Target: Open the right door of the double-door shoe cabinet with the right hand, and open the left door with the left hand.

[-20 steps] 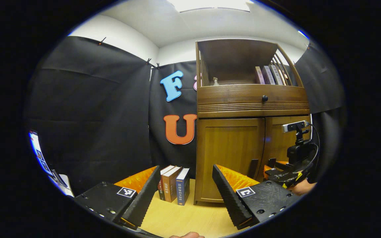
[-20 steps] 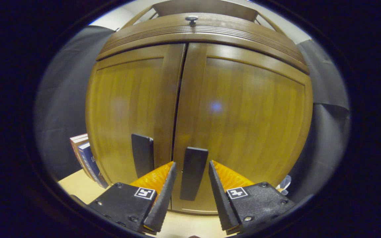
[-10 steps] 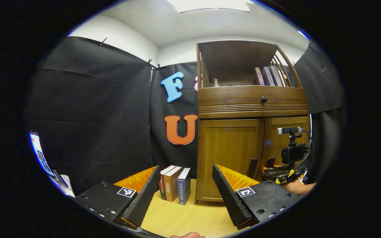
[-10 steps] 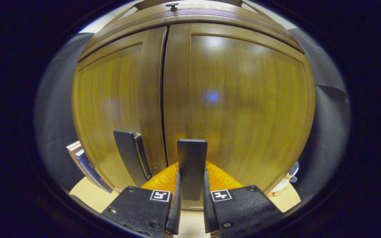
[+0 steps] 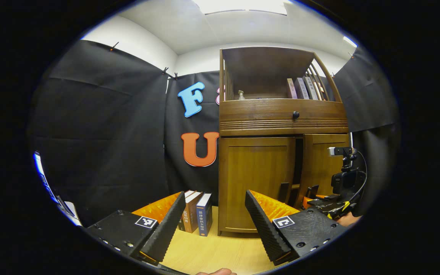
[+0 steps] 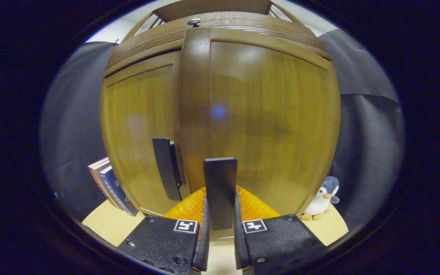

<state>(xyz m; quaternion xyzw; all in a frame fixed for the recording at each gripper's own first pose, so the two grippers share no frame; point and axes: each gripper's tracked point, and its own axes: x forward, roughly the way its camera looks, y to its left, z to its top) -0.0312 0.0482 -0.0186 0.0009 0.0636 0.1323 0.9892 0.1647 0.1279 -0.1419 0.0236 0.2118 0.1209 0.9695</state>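
The brown wooden shoe cabinet (image 5: 281, 122) stands on the table ahead of my left gripper (image 5: 214, 194), which is open, holds nothing and is well short of it. The left door (image 5: 256, 179) is closed, its dark handle (image 5: 283, 191) free. A dark gap shows beside the right door (image 5: 321, 168), which stands slightly ajar. In the right gripper view, my right gripper (image 6: 220, 208) is shut on the right door's dark upright handle (image 6: 220, 183). The right door (image 6: 269, 114) stands out in front of the left door (image 6: 139, 130). The left handle (image 6: 165, 168) is just left of it.
Three books (image 5: 195, 215) stand upright on the light wooden table (image 5: 212, 254) left of the cabinet. A small penguin plush (image 6: 321, 200) sits at the cabinet's right foot. More books (image 5: 300, 88) lean in the open top shelf above a drawer knob (image 5: 295, 114).
My right gripper moved in and shut on the right door's handle, and that door has swung out a little. My left gripper stayed open, its view drifting slightly.
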